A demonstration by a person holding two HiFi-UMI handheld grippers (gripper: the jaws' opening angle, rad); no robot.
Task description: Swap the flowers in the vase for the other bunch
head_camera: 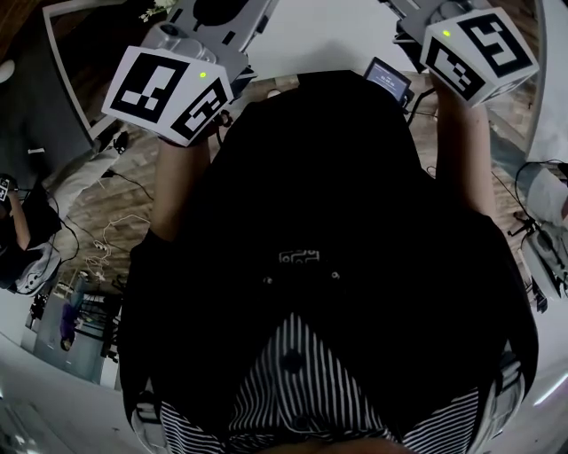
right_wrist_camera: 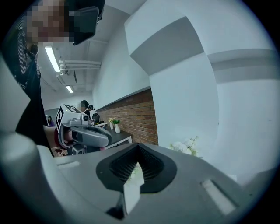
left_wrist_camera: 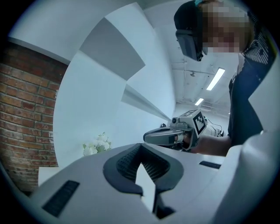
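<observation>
A bunch of white flowers (left_wrist_camera: pixel 97 145) shows just over my left gripper's body, against a white wall; what it stands in is hidden. The same white flowers (right_wrist_camera: pixel 186 146) appear in the right gripper view and at the head view's top edge (head_camera: pixel 158 11). My left gripper (left_wrist_camera: pixel 140 148) is shut with nothing between its pads. My right gripper (right_wrist_camera: pixel 139 148) is shut and empty too. Each gripper sees the other at its side: the right gripper (left_wrist_camera: pixel 173 135), the left gripper (right_wrist_camera: pixel 83 133). In the head view only their marker cubes (head_camera: pixel 169 84) (head_camera: pixel 479 49) show clearly, above the person's dark torso.
A white table (head_camera: pixel 328 35) lies ahead. A brick wall (left_wrist_camera: pixel 26 109) stands at the left. Farther off, a dark side table (right_wrist_camera: pixel 118 136) carries small vases (right_wrist_camera: pixel 116 127). A small screen (head_camera: pixel 389 80) sits near the right hand. Cables (head_camera: pixel 106 239) lie on the wooden floor.
</observation>
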